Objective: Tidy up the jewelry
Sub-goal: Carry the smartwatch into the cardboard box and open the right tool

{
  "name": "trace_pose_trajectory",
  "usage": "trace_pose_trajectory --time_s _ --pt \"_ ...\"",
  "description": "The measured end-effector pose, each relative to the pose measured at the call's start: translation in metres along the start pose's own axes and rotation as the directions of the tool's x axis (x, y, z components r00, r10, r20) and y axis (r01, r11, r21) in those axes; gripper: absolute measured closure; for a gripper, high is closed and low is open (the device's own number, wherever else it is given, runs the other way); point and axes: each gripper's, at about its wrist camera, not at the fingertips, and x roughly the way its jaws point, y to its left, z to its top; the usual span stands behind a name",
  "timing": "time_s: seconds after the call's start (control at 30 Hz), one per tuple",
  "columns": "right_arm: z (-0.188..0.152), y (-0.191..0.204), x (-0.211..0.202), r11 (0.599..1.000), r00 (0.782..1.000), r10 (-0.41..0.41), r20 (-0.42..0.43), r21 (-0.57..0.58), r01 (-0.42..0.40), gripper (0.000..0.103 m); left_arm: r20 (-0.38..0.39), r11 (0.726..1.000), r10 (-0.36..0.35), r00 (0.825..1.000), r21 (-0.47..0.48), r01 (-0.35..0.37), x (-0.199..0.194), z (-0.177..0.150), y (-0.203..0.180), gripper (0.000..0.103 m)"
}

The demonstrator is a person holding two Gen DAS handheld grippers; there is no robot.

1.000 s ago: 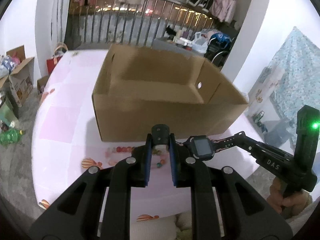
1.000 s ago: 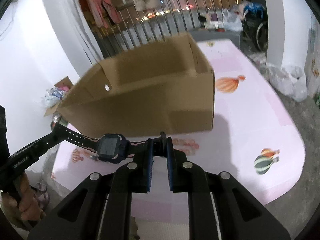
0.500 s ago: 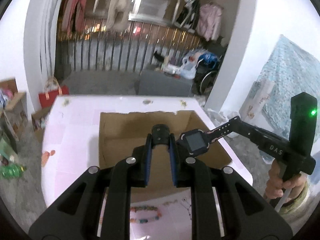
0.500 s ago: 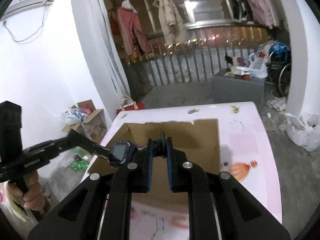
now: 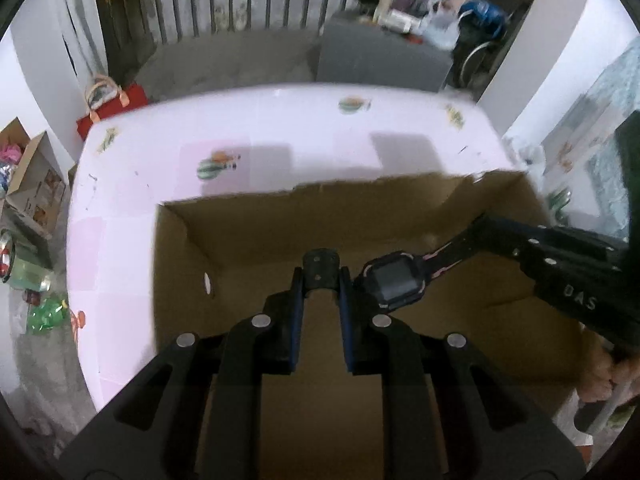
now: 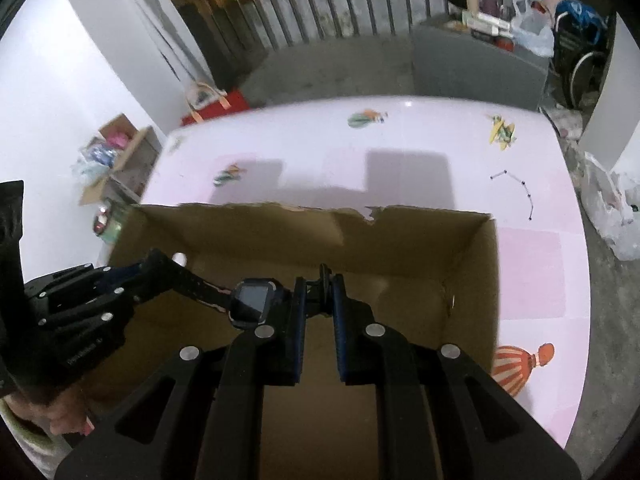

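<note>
Clamped on one end of the watch strap, the left gripper (image 5: pixel 321 285) hung over the open cardboard box (image 5: pixel 248 236) in the left wrist view, its blue-lined fingers (image 5: pixel 295 312) pinching the dark strap end between their tips. The watch (image 5: pixel 394 282), dark with a square screen and pink-edged strap, stretched rightward from those tips to the right gripper (image 5: pixel 480 236), which came in from the right edge above the box's interior; a person's hand (image 5: pixel 600 372) gripped its handle low at the right. The box sat on a pink table (image 5: pixel 256 120) printed with small balloon pictures. In the right wrist view, the right gripper (image 6: pixel 320 286) was likewise closed on the other strap end, and the watch (image 6: pixel 254 300) ran leftward to the left gripper (image 6: pixel 160 268), suspended over the box (image 6: pixel 472 264). The watch hung taut between both grippers, above the box opening and clear of its floor. A striped balloon print (image 6: pixel 516 364) lay on the table (image 6: pixel 400 132) just right of the box.
</note>
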Motion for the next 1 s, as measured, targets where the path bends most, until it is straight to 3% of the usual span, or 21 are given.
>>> trace_pose_trajectory --time_s 0.17,0.27,0.37,0.6,1.0 --pt "-0.002 -0.003 0.022 0.998 0.997 -0.065 -0.046 -0.017 0.064 0.09 -0.038 1.0 0.017 0.999 0.005 -0.017 0.019 0.004 0.002 0.076" --pt "0.001 -0.008 0.028 0.997 0.994 -0.072 -0.077 0.006 0.073 0.089 0.005 0.999 0.053 0.999 0.005 -0.053 0.016 0.002 0.003 0.067" --pt "0.003 -0.01 0.025 0.994 0.992 -0.109 -0.06 -0.002 0.11 0.088 0.017 0.999 0.043 0.999 0.003 -0.043 0.013 0.004 0.005 0.056" --pt "0.003 -0.003 0.003 0.989 0.99 -0.142 0.023 -0.04 0.143 0.066 0.071 0.998 0.063 0.995 -0.006 -0.063 -0.003 0.004 0.01 0.051" --pt "-0.013 -0.007 -0.057 0.995 0.984 -0.096 0.152 -0.014 0.099 0.063 0.223 0.997 0.08 0.972 -0.031 -0.075 -0.075 -0.021 0.021 0.041"
